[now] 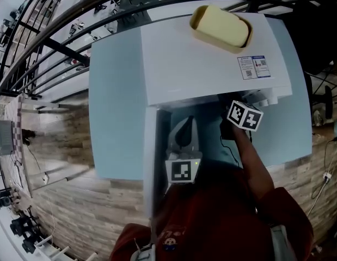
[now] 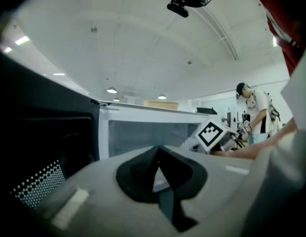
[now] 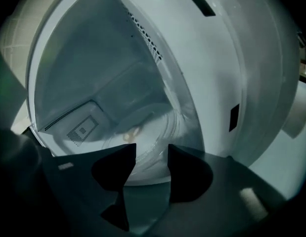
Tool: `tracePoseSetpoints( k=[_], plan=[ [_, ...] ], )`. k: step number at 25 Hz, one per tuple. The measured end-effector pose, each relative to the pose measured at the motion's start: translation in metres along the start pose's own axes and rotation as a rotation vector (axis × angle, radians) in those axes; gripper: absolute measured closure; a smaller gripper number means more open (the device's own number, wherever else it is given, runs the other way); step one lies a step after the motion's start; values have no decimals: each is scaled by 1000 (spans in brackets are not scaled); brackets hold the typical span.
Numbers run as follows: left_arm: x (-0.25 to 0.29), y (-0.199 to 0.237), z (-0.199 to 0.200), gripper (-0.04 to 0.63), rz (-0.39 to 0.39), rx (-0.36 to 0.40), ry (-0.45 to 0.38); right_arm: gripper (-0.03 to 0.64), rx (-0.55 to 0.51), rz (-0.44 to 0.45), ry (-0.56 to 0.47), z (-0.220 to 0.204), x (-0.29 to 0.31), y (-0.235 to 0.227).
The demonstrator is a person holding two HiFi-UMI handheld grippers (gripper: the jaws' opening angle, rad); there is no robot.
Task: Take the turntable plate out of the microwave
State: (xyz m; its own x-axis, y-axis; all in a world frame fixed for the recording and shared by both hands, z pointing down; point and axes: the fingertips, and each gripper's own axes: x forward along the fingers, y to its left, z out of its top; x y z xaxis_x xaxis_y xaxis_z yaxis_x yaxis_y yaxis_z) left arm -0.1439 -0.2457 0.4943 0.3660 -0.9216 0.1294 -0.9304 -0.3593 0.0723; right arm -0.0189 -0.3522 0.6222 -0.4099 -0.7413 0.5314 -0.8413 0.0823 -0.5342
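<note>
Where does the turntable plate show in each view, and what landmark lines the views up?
Head view: not in it; the microwave is seen from above and its top covers the inside.
Left gripper view: cannot be made out; only the open cavity shows at centre.
Right gripper view: turntable plate at lower centre, inside the cavity, just beyond the right gripper and its parted fingers.
Shared landmark: the white microwave, in all three.
</note>
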Motion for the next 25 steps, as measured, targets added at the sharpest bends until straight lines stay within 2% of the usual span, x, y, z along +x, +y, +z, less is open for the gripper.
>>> tracePoseSetpoints(
  k=[4, 10, 17, 19, 22, 25],
  plan=[
    [1, -1, -4, 594, -3, -25, 5, 430, 84, -6, -8, 2, 6, -1],
    [0, 2, -4, 594, -2, -40, 4, 431, 372, 113, -79, 11, 11, 4],
    [2, 5, -2, 594, 1, -63, 10, 436, 542, 206, -101, 17, 18, 15],
    [2, 4, -2, 594, 0, -66, 13, 452, 607, 221, -119, 18, 17, 15],
    [2, 3, -1, 594, -6, -55, 9, 521, 683, 237, -163, 18, 15, 10],
    [2, 1, -3, 594, -5, -54, 7, 526, 714, 256, -169, 18, 18, 9]
  ],
)
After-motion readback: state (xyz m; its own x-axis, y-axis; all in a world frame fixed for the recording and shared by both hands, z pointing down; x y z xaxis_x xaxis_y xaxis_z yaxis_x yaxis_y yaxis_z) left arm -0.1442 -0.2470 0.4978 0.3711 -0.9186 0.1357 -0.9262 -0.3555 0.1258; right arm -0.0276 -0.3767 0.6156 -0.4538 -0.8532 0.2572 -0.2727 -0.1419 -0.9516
